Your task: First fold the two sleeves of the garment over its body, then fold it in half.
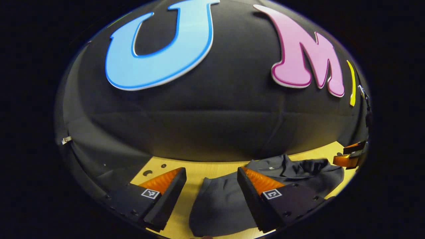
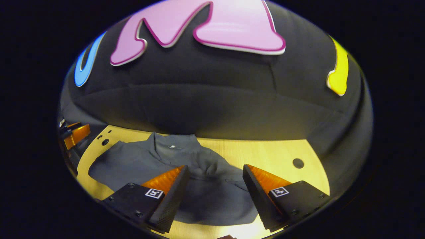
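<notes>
A dark grey garment [image 2: 142,162] lies on the pale wooden table [image 2: 265,156], its collar turned toward the black cloth wall at the far edge. In the right gripper view the collar [image 2: 172,141] sits at the far middle, with a small pale tag just inside it. One sleeve spreads out flat to the left of the collar, while the cloth on the other side is bunched in wrinkles near the middle of the table.

The right tool [image 2: 215,172] stands wide, its two fingers well apart and holding nothing. The rumpled body of the garment lies between and below them; whether the fingertips [image 2: 179,174] touch the cloth cannot be told. Bare table with a round hole [image 2: 298,163] lies beyond the right-hand finger. The other tool appears small at the far left edge of this view, above the table's rim.

In the left gripper view the garment [image 1: 219,199] lies ahead and to the right. The left tool [image 1: 211,174] is also wide and grips nothing. Between its fingers are a strip of bare table [image 1: 196,172] and the near edge of a flat grey panel of the garment. Its right-hand finger overlaps the cloth in the picture; its left-hand finger [image 1: 166,179] is over bare wood. The collar [image 1: 275,164] lies farther off to the right, and the right tool [image 1: 350,156] shows at the far right edge, beyond the wrinkled part.
</notes>
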`<control>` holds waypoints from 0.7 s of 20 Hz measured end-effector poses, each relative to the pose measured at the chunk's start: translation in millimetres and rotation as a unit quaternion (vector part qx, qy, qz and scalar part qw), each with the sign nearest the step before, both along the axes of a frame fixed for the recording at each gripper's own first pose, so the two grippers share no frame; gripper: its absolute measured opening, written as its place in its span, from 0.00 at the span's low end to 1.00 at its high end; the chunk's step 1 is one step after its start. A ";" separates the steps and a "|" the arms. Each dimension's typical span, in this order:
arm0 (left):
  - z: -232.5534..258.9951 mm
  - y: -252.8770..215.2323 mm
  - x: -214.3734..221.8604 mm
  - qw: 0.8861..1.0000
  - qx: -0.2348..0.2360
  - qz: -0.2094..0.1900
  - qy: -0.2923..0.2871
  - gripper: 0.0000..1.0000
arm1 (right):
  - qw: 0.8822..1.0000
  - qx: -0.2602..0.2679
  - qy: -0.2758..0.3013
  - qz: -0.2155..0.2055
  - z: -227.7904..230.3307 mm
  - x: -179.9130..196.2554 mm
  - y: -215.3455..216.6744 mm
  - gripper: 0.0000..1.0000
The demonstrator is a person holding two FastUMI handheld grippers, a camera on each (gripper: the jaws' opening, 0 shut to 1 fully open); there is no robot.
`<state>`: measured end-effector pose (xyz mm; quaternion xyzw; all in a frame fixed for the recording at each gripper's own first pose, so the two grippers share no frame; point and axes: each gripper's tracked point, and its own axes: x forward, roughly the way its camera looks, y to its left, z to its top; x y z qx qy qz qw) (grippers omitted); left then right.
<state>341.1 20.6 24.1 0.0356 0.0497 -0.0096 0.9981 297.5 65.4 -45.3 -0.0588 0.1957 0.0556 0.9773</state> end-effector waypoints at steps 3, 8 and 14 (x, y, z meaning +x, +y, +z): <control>34.5 5.4 -51.0 0.999 -0.010 0.004 -0.037 0.96 | 0.999 -0.015 -0.049 0.004 36.6 -33.2 5.4 0.99; 75.2 26.1 -142.2 0.995 -0.044 0.022 -0.086 0.96 | 0.990 -0.027 -0.137 -0.019 111.8 -111.9 -14.3 0.98; 70.5 49.2 -253.7 0.993 -0.058 0.035 -0.102 0.96 | 0.982 -0.030 -0.180 -0.039 142.9 -230.1 -53.0 0.98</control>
